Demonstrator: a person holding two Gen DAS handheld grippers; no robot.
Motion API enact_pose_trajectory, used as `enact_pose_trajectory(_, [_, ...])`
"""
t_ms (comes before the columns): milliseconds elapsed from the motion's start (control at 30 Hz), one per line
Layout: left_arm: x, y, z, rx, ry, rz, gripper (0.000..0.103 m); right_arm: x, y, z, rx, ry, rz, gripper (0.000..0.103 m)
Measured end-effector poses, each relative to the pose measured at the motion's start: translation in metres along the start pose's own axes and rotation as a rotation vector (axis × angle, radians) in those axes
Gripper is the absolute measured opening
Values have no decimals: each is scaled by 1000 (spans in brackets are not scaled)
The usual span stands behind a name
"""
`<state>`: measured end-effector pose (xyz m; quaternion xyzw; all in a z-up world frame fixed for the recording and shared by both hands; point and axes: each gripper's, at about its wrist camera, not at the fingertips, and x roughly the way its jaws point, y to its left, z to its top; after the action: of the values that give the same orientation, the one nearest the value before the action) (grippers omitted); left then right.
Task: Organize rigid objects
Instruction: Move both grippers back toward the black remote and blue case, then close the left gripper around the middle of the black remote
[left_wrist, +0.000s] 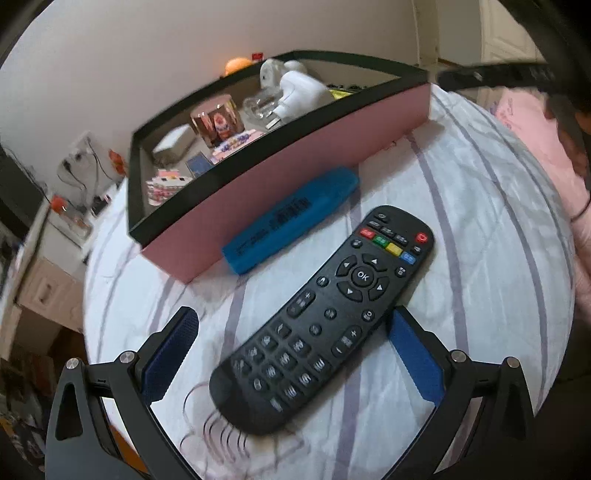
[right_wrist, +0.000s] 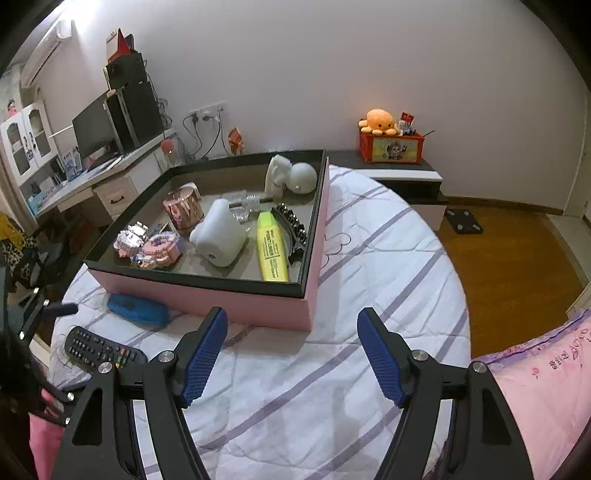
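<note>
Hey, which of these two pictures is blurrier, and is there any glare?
Left wrist view: motion blur smears the remote's lower keys and the blue highlighter's print, and the box edge bends with fisheye. Right wrist view: much sharper, the yellow highlighter's label almost readable; bright glare on the wall at upper left; the bed curves.

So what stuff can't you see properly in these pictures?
- Blue highlighter: in the left wrist view its print is too blurred to read.
- Remote control: in the right wrist view its near end is covered by the right gripper.
- Hair clip: in the left wrist view the pink box's wall hides nearly all of it.
- Left gripper: in the right wrist view, mostly cut off by the frame edge; only a fingertip shows.
</note>
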<state>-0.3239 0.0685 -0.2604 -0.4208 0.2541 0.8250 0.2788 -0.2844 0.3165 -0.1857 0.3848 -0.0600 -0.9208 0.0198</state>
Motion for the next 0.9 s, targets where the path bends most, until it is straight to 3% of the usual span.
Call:
enact_pose_trajectory(100, [7, 13, -1, -117, 34, -64, 103, 5, -2, 1, 3, 13, -3, 74])
enact_pose_trajectory(167, [7, 16, -8, -189, 22, -96, 96, 6, -3, 3, 4, 12, 0, 74])
enact_pose_trajectory(367, [-8, 2, -24, -287, -17, -58, 82, 5, -5, 11, 1, -7, -4, 74])
enact_pose_trajectory(467, [-15, -6, -31, -332, -12, -41, 72, 10, -5, 19, 1, -14, -8, 74])
enact_pose_trajectory(533, [-24, -13, -36, -365, 1, -20, 59, 18, -5, 26, -4, -4, -19, 74])
enact_pose_trajectory(633, [-33, -26, -42, -352, 10, -7, 51, 29, -5, 32, -7, 4, -32, 74])
enact_pose_trajectory(767, [-33, -33, -40, -323, 12, 28, 53, 41, -9, 37, -4, 39, -47, 73])
enact_pose_trajectory(833, [-30, -30, -38, -333, 11, 20, 62, 45, -11, 38, -3, 52, -37, 53])
enact_pose_trajectory(900, [-23, -28, -32, -334, 9, 14, 74, 46, -14, 39, 11, 66, -13, 52])
